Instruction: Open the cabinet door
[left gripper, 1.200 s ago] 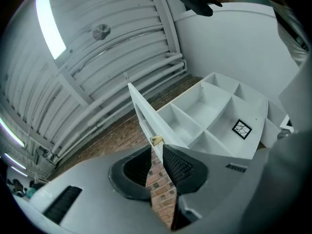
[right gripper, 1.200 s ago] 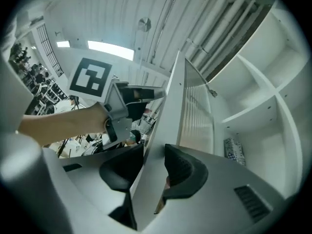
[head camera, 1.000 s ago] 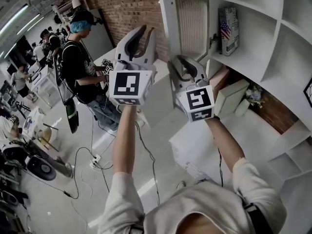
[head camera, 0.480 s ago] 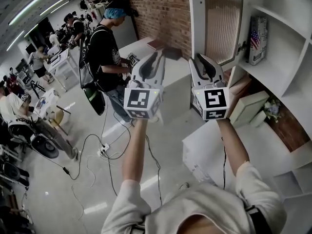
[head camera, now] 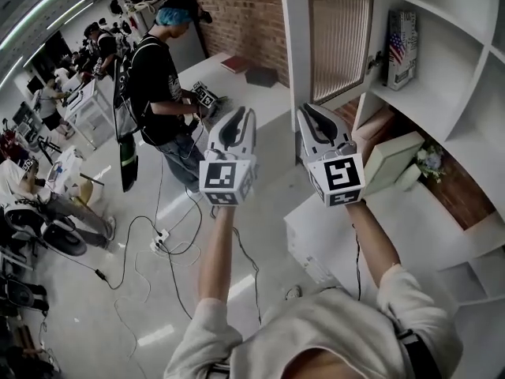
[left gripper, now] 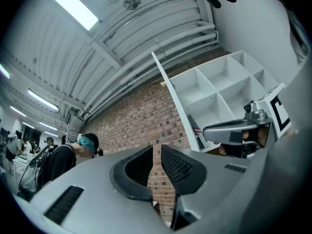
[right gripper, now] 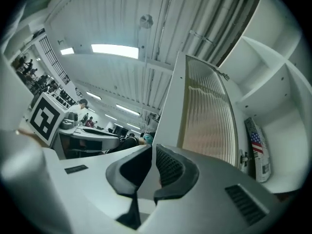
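Observation:
The cabinet door point(head camera: 339, 34) is a white frame around ribbed glass and stands swung open from the white shelf unit point(head camera: 465, 77). It rises just ahead of my right gripper point(right gripper: 153, 150) in the right gripper view, where the door point(right gripper: 207, 116) fills the middle. Both grippers hang in the air in front of it and touch nothing. My left gripper point(head camera: 241, 115) has just been closing, a narrow gap remains and nothing is between its jaws point(left gripper: 157, 150). My right gripper point(head camera: 309, 110) has also been closing, its pads nearly meet and nothing is in them.
A flag-printed book point(head camera: 401, 38) stands on a shelf behind the door. A pale box point(head camera: 390, 160) and small flowers point(head camera: 426, 160) sit on a lower shelf. A person in black with a blue cap point(head camera: 162, 77) stands to the left. Cables point(head camera: 158, 243) trail over the floor.
Both grippers have come down in front of the open door, the left one further. Their jaws have narrowed. The door has not moved.

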Demonstrator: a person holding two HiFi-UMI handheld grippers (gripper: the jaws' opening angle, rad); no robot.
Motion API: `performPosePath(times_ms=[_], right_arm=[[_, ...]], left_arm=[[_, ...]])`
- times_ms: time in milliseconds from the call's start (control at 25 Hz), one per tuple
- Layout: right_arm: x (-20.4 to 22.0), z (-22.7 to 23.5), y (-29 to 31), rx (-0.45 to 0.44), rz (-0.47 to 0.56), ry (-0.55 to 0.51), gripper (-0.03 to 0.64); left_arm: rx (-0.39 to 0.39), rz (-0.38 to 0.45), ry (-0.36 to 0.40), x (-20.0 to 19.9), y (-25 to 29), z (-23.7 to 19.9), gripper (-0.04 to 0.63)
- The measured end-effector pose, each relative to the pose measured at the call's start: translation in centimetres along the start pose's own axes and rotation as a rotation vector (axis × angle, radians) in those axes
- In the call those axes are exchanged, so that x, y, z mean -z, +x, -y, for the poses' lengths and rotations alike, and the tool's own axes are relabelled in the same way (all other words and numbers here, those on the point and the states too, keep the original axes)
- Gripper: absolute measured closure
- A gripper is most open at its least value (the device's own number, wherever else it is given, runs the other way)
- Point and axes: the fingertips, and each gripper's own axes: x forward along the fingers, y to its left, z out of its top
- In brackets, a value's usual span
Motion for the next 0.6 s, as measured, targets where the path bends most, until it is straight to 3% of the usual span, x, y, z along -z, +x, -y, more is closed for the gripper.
performPosePath(times_ms=[400,600], right_arm=[[8.2,0.8,-6.4,0.033,-0.145,0.082,0.603],[11.9,0.8,-9.4,0.026,-0.216,0.116,0.603]], left_arm=[[-0.023,-0.158,-0.051,9.0,-3.3,4.1,0.558],[-0.050,-0.236,-0.135,13.2,-5.8,5.9,0.569]])
